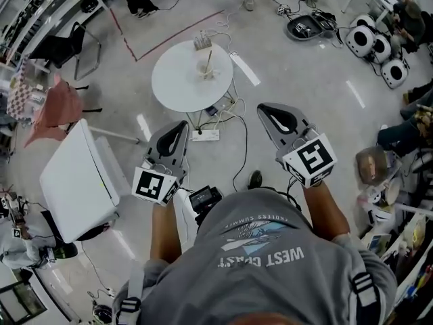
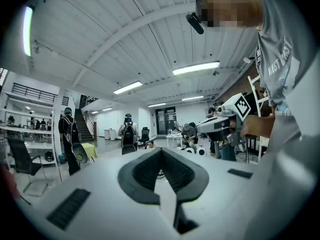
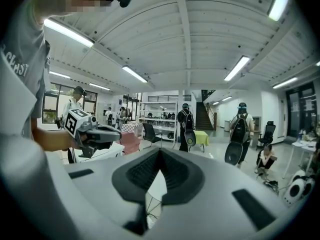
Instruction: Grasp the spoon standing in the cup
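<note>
Head view, my tools: I hold the left tool (image 1: 174,135) and the right tool (image 1: 277,117) out in front of me above the floor, pointing forward, nothing in either.
Head view, worktop: a round white worktop (image 1: 177,87) stands well ahead of both tools.
Head view, cup: the cup (image 1: 205,71) sits on the worktop, toward its far right part.
Head view, spoon: the spoon (image 1: 208,61) stands in the cup, handle leaning up and to the right, well apart from my tools.
Left gripper view: my left tool (image 2: 160,150) has its jaws pressed together at the tips, nothing between them; my right tool (image 2: 202,127) shows to its right.
Right gripper view: my right tool (image 3: 159,152) has its jaws also pressed together and empty; my left tool (image 3: 116,133) shows to its left.
</note>
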Action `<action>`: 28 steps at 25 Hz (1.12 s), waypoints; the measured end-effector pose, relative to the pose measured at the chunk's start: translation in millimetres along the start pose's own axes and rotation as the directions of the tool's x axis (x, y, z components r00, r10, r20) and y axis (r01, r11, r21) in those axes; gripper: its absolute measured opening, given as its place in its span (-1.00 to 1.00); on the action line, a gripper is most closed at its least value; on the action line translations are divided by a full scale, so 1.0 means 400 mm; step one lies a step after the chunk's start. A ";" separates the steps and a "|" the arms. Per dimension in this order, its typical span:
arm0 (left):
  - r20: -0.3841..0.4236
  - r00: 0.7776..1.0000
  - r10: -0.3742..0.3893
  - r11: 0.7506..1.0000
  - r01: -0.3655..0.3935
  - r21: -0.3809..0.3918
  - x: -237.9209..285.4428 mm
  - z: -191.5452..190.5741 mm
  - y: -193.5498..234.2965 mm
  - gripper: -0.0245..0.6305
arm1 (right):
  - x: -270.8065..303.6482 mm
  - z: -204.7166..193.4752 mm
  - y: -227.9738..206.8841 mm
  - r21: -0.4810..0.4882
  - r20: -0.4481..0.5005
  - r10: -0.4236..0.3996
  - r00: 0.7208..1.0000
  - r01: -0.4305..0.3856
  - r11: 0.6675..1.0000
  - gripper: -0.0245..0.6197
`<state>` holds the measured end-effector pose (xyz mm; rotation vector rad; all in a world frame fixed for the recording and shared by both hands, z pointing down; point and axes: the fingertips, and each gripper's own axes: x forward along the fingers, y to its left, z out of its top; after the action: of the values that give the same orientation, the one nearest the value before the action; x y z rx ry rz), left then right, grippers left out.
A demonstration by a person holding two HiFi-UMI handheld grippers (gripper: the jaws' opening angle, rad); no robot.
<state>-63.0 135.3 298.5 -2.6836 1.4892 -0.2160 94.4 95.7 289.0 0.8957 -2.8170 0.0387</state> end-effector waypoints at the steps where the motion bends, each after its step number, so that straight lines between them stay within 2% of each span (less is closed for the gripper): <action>1: -0.002 1.000 0.009 1.000 -0.009 0.002 0.010 0.005 0.001 -0.93 | 0.003 0.001 -0.013 0.000 0.002 0.010 1.000 -0.010 1.000 -0.92; 7: -0.030 0.998 0.047 0.999 -0.047 0.017 0.078 0.017 -0.001 -0.93 | 0.019 0.005 -0.090 0.004 0.022 0.055 0.998 -0.055 0.998 -0.92; 13: -0.029 0.999 0.043 0.999 -0.042 0.032 0.138 0.021 -0.009 -0.93 | 0.024 -0.008 -0.143 0.013 0.036 0.063 0.997 -0.063 0.998 -0.92; 20: -0.014 0.999 0.040 0.999 -0.040 0.001 0.188 0.048 0.005 -0.93 | 0.033 0.001 -0.194 0.026 0.049 0.070 0.996 -0.071 0.997 -0.92; 28: -0.013 1.000 0.015 1.000 -0.015 -0.008 0.218 0.025 0.093 -0.93 | 0.120 -0.013 -0.207 0.045 0.022 0.047 0.999 -0.048 0.998 -0.92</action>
<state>-47.2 41.3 291.8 -2.6814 1.5168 -0.2279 104.2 1.0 300.5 0.8431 -2.8680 0.1010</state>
